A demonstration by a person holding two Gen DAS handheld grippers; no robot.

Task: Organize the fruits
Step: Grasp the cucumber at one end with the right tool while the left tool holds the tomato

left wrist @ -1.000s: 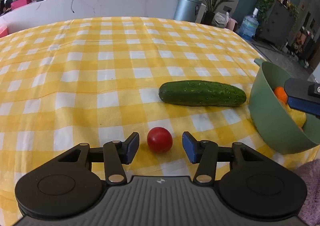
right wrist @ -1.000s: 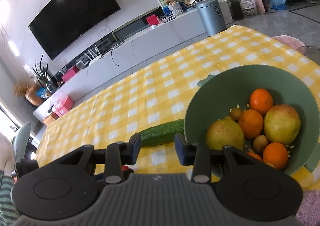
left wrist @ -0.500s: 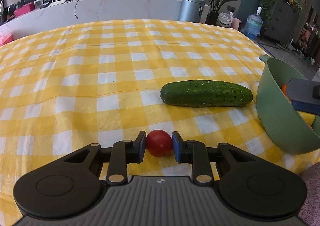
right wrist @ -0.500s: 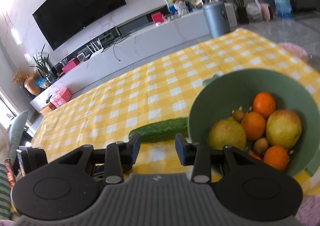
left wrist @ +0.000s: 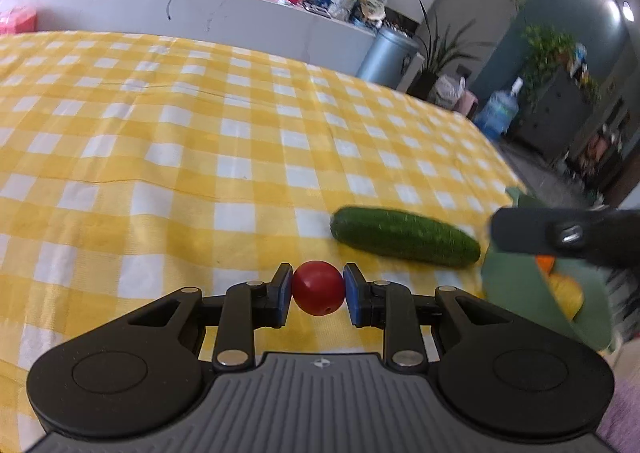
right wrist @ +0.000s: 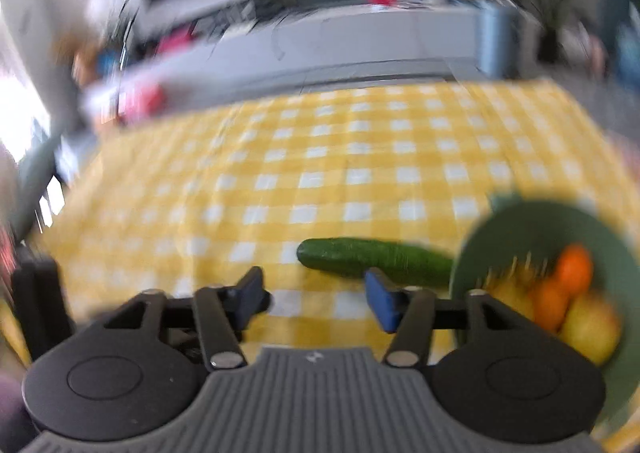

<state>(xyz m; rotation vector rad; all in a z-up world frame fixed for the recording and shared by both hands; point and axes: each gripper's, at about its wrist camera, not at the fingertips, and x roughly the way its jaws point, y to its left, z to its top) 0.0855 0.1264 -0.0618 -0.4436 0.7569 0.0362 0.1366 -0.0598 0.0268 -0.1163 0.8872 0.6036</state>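
Left tool (left wrist: 318, 294) clamped on small red tomato (left wrist: 318, 293); right tool (right wrist: 316, 295) opening, nothing between. Lift gently, carry to green plastic bowl (left wrist: 516, 293).

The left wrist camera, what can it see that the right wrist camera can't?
Only the left wrist view shows the red tomato, pinched in the left gripper, and a blue water bottle on the floor.

Only the right wrist view looks into the bowl at the oranges. The right gripper is opening with nothing between its jaws.

Both show the cucumber, the green bowl and the yellow checked cloth.
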